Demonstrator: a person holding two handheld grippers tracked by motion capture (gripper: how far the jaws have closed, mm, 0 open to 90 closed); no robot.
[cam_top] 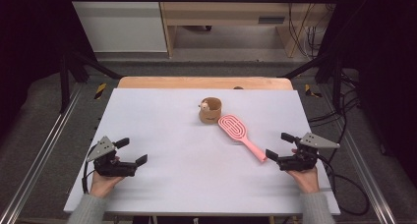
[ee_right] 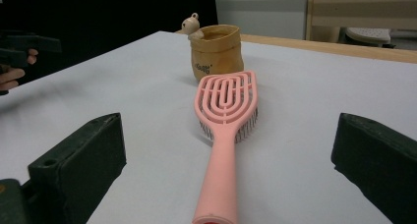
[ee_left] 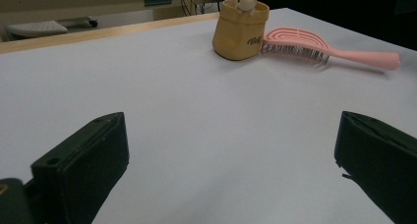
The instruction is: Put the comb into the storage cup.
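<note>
Now: right gripper [cam_top: 281, 146] wide open, empty, aligned on pink hairbrush [ee_right: 223, 135] handle | advance, close mid-handle | left gripper [cam_top: 129, 151] open, idle.

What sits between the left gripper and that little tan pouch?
Nothing: bare white table runs from the left gripper to the tan pouch, as the left gripper view shows.

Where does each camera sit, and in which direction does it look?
High view: above the person's side, looking forward and down at the white table; forearms, left gripper, right gripper.
Left gripper view: low between open jaws, toward pouch.
Right gripper view: along pink brush.
All share brush and pouch.
</note>
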